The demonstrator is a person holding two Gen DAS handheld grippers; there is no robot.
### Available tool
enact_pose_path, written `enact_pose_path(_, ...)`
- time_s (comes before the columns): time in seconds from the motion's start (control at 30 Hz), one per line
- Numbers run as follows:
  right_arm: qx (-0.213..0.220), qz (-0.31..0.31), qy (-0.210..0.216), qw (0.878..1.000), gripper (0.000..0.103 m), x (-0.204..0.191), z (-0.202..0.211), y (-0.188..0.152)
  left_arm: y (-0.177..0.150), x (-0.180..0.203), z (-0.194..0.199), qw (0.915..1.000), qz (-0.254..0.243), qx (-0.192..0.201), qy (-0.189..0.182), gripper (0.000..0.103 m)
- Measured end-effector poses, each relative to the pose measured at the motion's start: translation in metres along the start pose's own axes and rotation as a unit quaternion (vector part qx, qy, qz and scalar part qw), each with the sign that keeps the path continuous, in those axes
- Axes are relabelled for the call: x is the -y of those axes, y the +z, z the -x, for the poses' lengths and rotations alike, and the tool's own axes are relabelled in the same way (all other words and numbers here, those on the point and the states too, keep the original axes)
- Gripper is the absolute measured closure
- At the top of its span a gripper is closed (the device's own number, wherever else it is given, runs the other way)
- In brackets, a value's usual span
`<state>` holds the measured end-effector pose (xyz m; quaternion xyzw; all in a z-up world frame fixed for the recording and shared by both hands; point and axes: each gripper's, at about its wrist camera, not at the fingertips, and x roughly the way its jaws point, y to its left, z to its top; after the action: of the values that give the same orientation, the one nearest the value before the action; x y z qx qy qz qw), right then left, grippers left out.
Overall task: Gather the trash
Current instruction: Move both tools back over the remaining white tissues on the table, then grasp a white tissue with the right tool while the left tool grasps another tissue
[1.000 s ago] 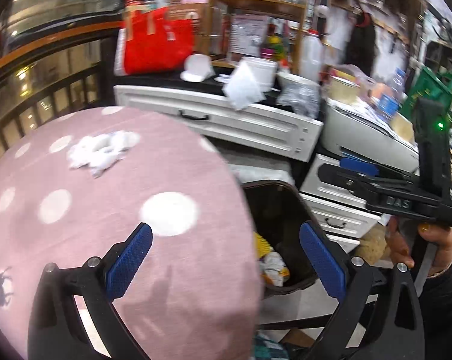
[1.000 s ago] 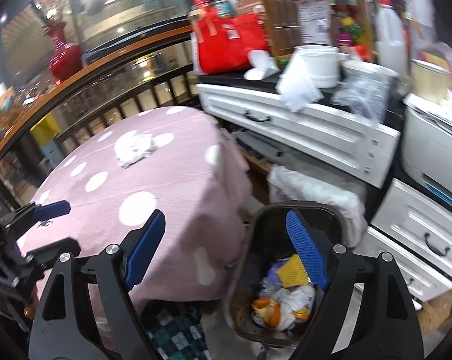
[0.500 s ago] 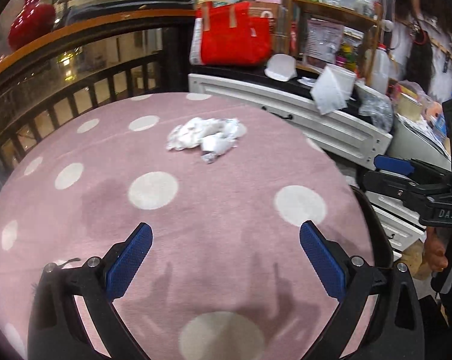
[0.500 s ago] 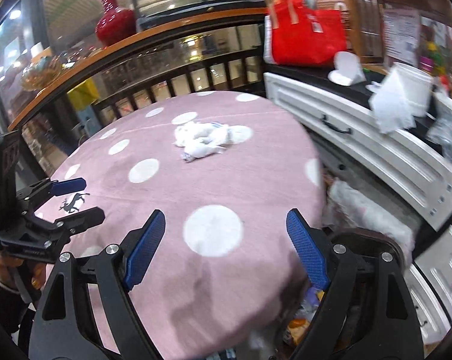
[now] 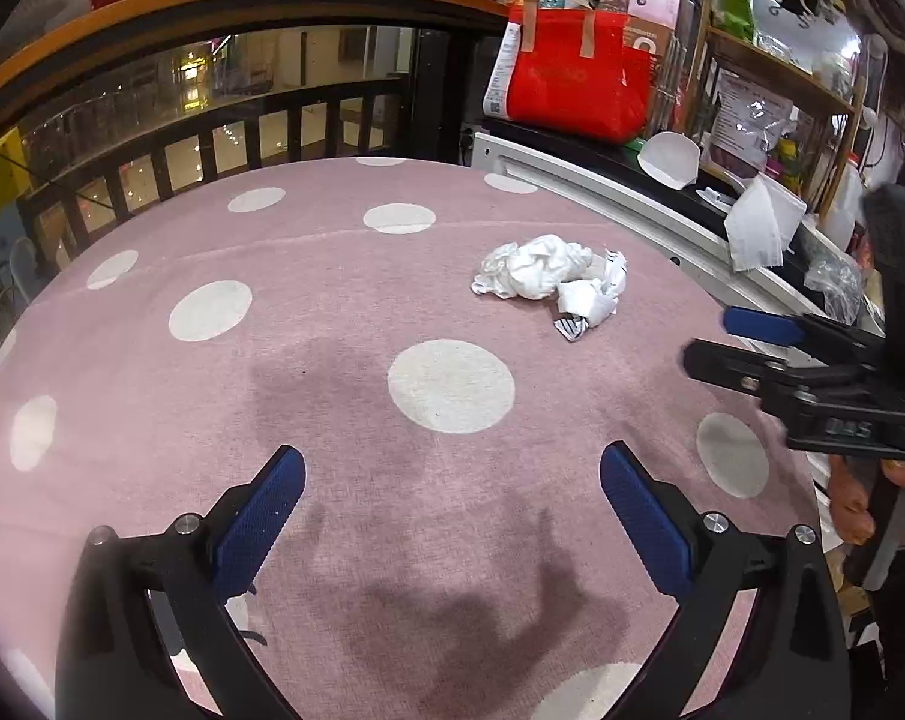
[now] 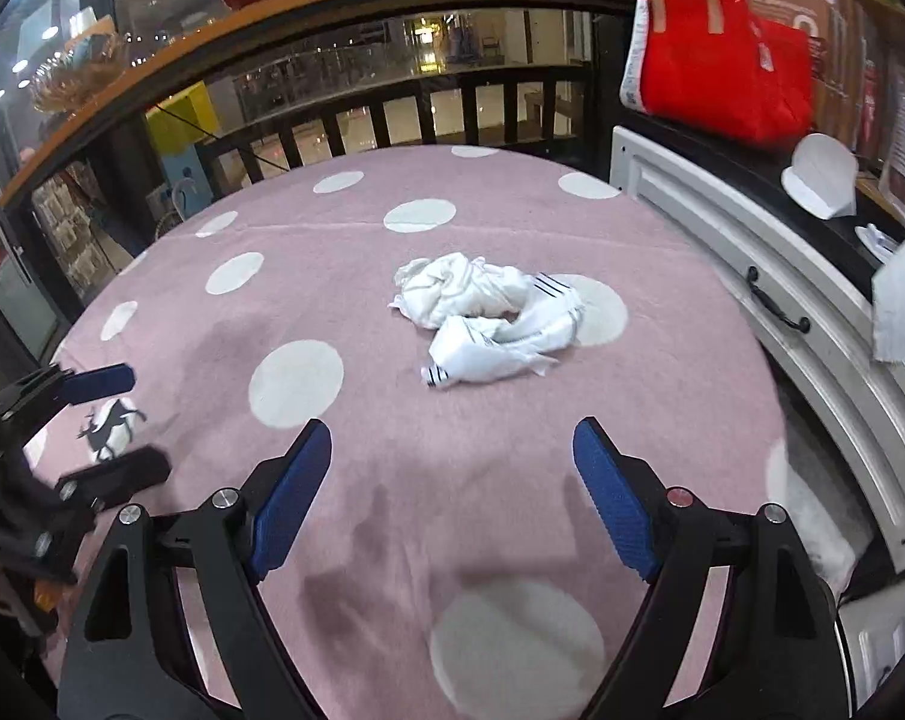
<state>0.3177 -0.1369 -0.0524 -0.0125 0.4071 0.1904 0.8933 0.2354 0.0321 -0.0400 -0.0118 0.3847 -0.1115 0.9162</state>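
Note:
A pile of crumpled white paper trash (image 5: 548, 279) lies on the round table with a pink polka-dot cloth (image 5: 332, 372); it also shows in the right wrist view (image 6: 482, 318). My left gripper (image 5: 452, 510) is open and empty, above the near part of the table, well short of the trash. My right gripper (image 6: 452, 480) is open and empty, closer to the trash, which lies just ahead between its fingers' line. The right gripper also shows at the right in the left wrist view (image 5: 752, 342); the left gripper shows at the left in the right wrist view (image 6: 104, 420).
A white drawer cabinet (image 6: 770, 300) stands along the table's right side, with a red bag (image 5: 578, 78), white cups and papers on top. A dark wooden railing (image 5: 242, 120) runs behind the table. The trash bin is out of view.
Both grippers have swung left from the trash bin beside the table to over the tabletop. The paper trash now lies closer and more central in both views.

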Motion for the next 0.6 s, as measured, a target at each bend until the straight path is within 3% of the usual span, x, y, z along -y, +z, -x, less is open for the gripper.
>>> enact_pose_path(0.17,-0.039,0.004,-0.038,0.999,0.021,-0.003,-0.049,0.024,0.001,-0.007,-0.005,1.0000,0.002,-0.003,-0.001,0.006)
enact_pose_path(0.27,-0.054,-0.002,-0.053,0.997,0.031,0.002,-0.066,0.030,0.002,-0.012,-0.008,1.0000,0.006,-0.005,-0.001,0.006)
enact_pose_path(0.43,-0.053,0.000,-0.073,0.996,0.062,0.009,-0.071,0.031,0.003,-0.021,-0.012,0.9998,0.015,-0.009,-0.003,0.006)
enact_pose_path(0.6,-0.041,-0.012,-0.061,0.997,0.065,0.017,-0.053,0.026,0.005,-0.023,-0.018,0.9998,0.014,-0.013,-0.004,0.006)
